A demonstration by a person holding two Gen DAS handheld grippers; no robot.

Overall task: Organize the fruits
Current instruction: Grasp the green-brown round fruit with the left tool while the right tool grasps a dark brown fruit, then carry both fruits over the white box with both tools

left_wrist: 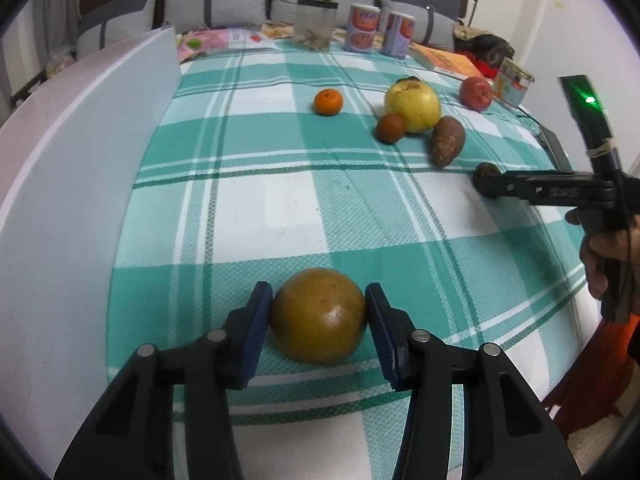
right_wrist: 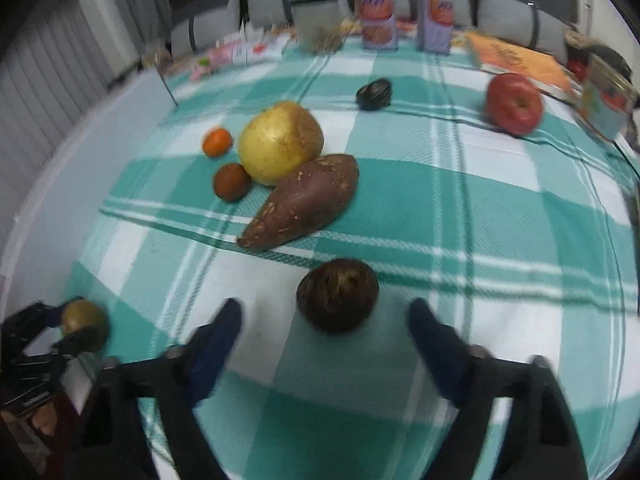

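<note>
My left gripper (left_wrist: 319, 300) is shut on a round brownish-yellow fruit (left_wrist: 319, 320) that rests on the checked cloth; it also shows in the right wrist view (right_wrist: 85, 322). My right gripper (right_wrist: 325, 312) is open, its fingers either side of a dark brown round fruit (right_wrist: 338, 295) without touching it; that fruit shows in the left wrist view (left_wrist: 486, 176). Beyond lie a sweet potato (right_wrist: 302, 200), a big yellow pear-like fruit (right_wrist: 280, 142), a small brown-red fruit (right_wrist: 231, 182), a tangerine (right_wrist: 217, 142) and a red apple (right_wrist: 514, 103).
A small dark object (right_wrist: 374, 94) lies mid-table. Two cans (left_wrist: 362, 28), a clear jar (left_wrist: 315, 24), a book (left_wrist: 446, 60) and a small box (left_wrist: 512, 82) line the far edge. A white board (left_wrist: 80, 128) runs along the left side.
</note>
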